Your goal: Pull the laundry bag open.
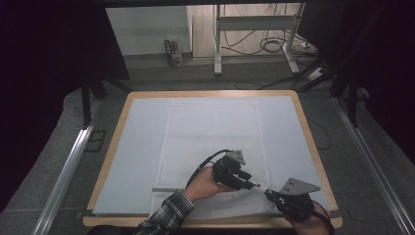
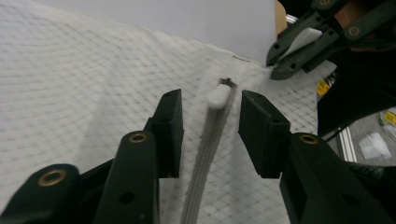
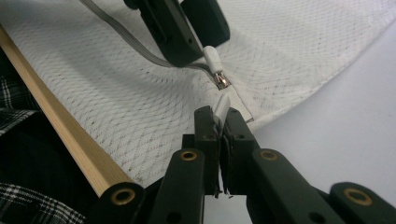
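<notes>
Left gripper view: jaws part-spread, straddling the zip pull (image 2: 219, 96), a small white tab at the head of the grey zipper (image 2: 205, 154). Pads stand either side of the tab, not pressing it. Zipper runs up between the jaws across white mesh fabric (image 2: 84, 93), likely a laundry bag or cover.

Right gripper (image 3: 219, 123) view: jaws pressed together, pinching a white end tab (image 3: 222, 106) of the fabric just beyond the zipper's end. Metal slider (image 3: 222, 80) lies a little past that tab, with the pull above it between the left gripper's dark jaws.

High view: both grippers work at the near right part of the table (image 1: 313, 147), the left gripper (image 1: 252, 185) pointing right toward the right gripper's tip, the two nearly meeting. Fabric lies flat on a pale mat (image 1: 137, 147), its near edge at the table's wooden rim.

Reading of the layout: the right grip looks like an anchor, holding the bag's end taut so the zipper will not bunch when the slider is drawn. The left gripper is lined up along the zipper so its pads can close on the pull's flat sides. Pull not yet gripped; closing squarely on so small a tab looks the delicate part.
</notes>
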Demonstrator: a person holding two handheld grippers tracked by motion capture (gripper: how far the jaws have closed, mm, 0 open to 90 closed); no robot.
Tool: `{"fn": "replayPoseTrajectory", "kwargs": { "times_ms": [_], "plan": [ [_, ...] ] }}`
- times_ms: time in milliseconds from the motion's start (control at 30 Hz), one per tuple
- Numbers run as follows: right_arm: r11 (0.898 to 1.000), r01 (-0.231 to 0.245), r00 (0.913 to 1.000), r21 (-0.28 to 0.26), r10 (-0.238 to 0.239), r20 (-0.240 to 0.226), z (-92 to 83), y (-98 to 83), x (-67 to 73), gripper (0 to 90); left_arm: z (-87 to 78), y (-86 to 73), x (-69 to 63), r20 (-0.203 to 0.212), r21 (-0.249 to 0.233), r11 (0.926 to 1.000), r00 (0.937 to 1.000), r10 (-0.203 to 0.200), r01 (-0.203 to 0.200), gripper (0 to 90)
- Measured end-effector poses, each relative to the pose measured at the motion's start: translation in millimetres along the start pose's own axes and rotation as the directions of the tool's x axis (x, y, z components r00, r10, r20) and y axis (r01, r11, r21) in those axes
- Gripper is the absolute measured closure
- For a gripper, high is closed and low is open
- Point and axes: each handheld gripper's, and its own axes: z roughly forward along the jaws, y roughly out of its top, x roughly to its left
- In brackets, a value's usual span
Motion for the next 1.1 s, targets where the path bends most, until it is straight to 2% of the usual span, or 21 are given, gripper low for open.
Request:
{"fn": "replayPoseTrajectory", "kwargs": {
  "times_ms": [200, 333, 567, 833, 967, 1100],
  "plan": [
    [1.0, 0.011, 0.9999, 0.015, -0.011, 0.002, 1.3, -0.3, 0.6, 85.7, 3.3, 2.6, -1.7, 0.047, 0.011, 0.9999, 0.9989, -0.009, 0.009, 67.8],
    [0.999, 0.016, 0.9999, 0.032, -0.016, 0.0, 3.1, -0.6, 0.7, 85.5, 2.4, 3.8, -1.3, 0.058, 0.026, 0.9996, 0.9982, -0.012, 0.01, 71.0],
    [0.998, 0.031, 0.9995, 0.052, -0.031, 0.003, 5.1, -0.6, 2.3, 85.4, 3.7, 6.2, -1.4, 0.063, 0.062, 0.9979, 0.9977, -0.025, 0.021, 74.9],
    [0.998, 0.039, 0.9992, 0.058, -0.039, 0.009, 5.6, -0.5, 2.7, 85.2, 2.6, 7.1, -3.2, 0.059, 0.039, 0.9986, 0.9975, -0.037, 0.035, 71.9],
    [0.997, 0.04, 0.9991, 0.06, -0.041, 0.01, 5.8, -0.5, 2.7, 85.1, 1.1, 8.3, -5.2, 0.06, 0.031, 0.9993, 0.9979, -0.023, 0.021, 71.1],
    [0.997, 0.043, 0.999, 0.06, -0.044, 0.01, 5.6, -0.4, 2.5, 85.0, 2.0, 9.5, -7.7, 0.064, 0.056, 0.9984, 0.9979, -0.012, 0.008, 72.5]
  ]
}}
